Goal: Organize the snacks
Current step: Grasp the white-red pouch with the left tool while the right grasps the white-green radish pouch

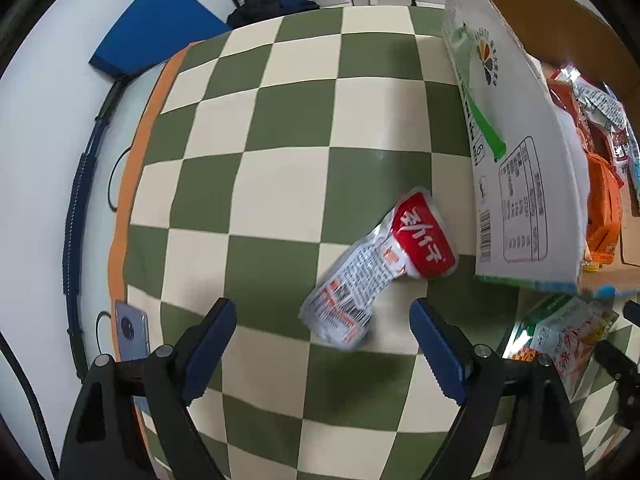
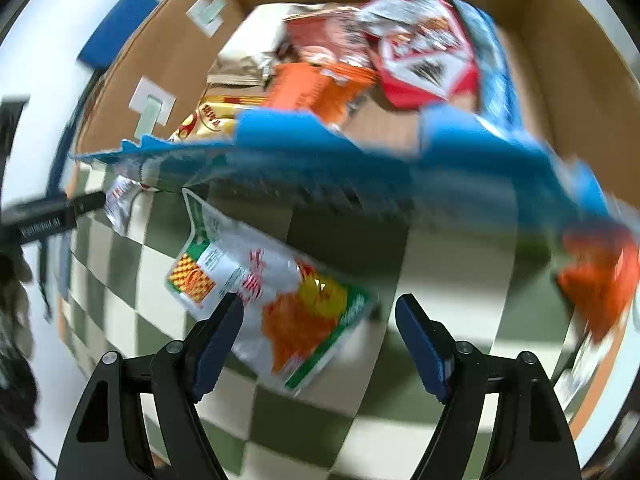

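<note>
A red and white snack packet [image 1: 380, 268] lies on the checkered cloth just ahead of my open, empty left gripper [image 1: 324, 312]. A cardboard box [image 1: 512, 128] stands to its right, with several snack packs [image 1: 600, 184] inside. In the right wrist view, the box [image 2: 168, 52] holds several orange, red and gold packs [image 2: 420, 60]. A blurred blue snack bag [image 2: 360, 172] hangs across the box's front edge, held by nothing I can see. A green-edged white snack bag [image 2: 272, 300] lies on the cloth by my open, empty right gripper [image 2: 320, 312]; it also shows in the left wrist view [image 1: 560, 332].
The green and cream checkered cloth [image 1: 280, 160] covers a table with an orange edge [image 1: 132, 160]. A phone [image 1: 132, 332] and a dark cable [image 1: 80, 200] lie at the left. A blue folder [image 1: 152, 28] lies on the white surface beyond.
</note>
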The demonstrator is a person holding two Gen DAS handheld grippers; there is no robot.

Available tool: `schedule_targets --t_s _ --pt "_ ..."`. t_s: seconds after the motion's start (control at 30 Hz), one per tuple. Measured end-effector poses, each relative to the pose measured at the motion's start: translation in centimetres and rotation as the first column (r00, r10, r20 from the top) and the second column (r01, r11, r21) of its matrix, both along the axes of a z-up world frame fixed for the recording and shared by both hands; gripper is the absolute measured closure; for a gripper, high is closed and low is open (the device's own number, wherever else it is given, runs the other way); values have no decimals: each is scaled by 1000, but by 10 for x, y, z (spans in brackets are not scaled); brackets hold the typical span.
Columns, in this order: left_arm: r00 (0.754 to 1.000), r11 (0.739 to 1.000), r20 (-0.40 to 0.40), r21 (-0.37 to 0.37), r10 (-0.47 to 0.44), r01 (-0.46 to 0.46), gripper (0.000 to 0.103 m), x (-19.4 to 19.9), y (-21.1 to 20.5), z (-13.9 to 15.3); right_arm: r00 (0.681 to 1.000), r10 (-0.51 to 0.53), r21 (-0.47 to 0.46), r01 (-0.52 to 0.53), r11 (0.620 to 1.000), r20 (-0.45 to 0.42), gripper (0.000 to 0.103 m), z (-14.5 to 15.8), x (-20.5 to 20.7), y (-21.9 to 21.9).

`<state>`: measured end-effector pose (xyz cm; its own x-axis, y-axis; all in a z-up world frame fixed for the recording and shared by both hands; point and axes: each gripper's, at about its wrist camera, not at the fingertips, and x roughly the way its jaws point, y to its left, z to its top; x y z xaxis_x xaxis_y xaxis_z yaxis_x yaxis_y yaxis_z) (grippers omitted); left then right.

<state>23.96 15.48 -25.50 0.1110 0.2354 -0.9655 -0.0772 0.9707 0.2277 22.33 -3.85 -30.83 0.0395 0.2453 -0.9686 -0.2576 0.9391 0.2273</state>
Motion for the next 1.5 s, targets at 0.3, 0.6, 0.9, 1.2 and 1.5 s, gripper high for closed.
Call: schedule_targets --t_s 0.3,0.6,0.9,1.2,1.5 --pt "999 999 -14 -17 -31 31 14 6 -1 -10 987 39 147 -15 989 -157 34 -16 -27 11" --pt "1000 1000 -11 -10 -23 23 14 7 11 -8 980 189 -27 -188 982 59 15 7 -35 60" --pt "999 999 -18 -6 -33 33 14 2 18 -12 860 500 -203 -475 856 97 3 -24 -58 134" --pt "938 940 -89 38 -335 339 14 15 -28 -33 913 408 -206 -402 892 -11 8 -51 -47 120" --pt "942 947 -118 -115 -313 300 70 24 -30 -43 966 256 -121 -258 959 -27 18 -46 -43 80"
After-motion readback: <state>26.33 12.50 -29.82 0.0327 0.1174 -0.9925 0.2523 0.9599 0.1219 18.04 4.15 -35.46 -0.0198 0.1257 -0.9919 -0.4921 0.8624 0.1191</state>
